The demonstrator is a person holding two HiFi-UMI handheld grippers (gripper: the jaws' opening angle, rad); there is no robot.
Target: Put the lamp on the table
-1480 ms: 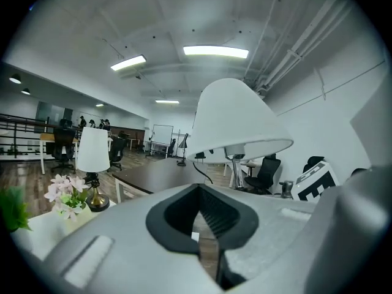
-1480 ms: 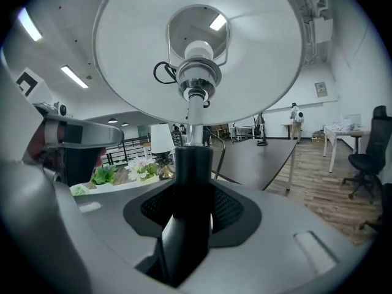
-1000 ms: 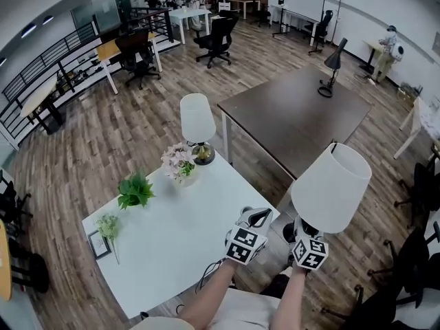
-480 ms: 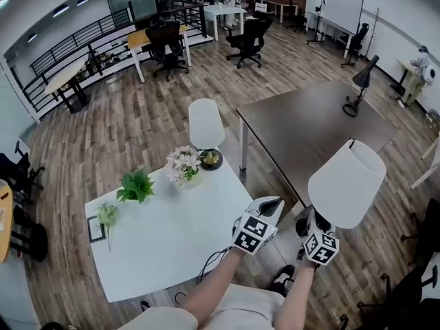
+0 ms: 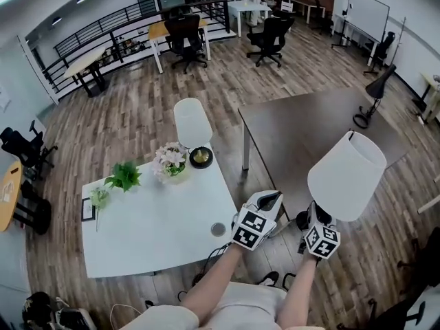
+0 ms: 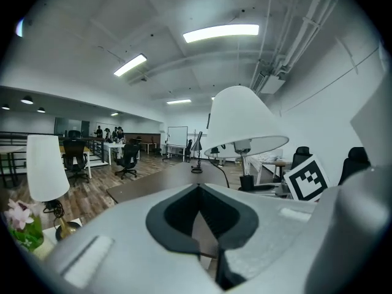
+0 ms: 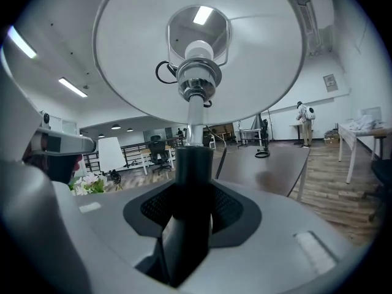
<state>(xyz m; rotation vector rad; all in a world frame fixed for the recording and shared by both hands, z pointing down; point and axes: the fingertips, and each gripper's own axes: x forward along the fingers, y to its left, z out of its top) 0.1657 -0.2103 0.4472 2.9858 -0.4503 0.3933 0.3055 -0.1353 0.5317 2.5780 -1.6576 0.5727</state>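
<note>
A lamp with a white cone shade [image 5: 346, 176] is held upright off the floor, right of the white table [image 5: 148, 229]. My right gripper [image 5: 320, 231] is shut on the lamp's dark stem [image 7: 191, 192], under the shade [image 7: 199, 48]. My left gripper [image 5: 258, 215] hovers by the white table's right edge with its jaws together and nothing between them [image 6: 199, 225]. From the left gripper view the held lamp [image 6: 242, 124] stands just to the right.
On the white table stand a second white lamp [image 5: 192, 126], a pink flower pot [image 5: 169, 162], a green plant [image 5: 124, 176], a small vase [image 5: 98, 199] and a picture frame [image 5: 88, 210]. A dark brown table [image 5: 302, 129] with a black desk lamp [image 5: 375, 95] lies behind. Office chairs stand farther back.
The head view has swung left and tilted down, so the white table sits lower left. Both grippers keep their places relative to each other, the lamp still held.
</note>
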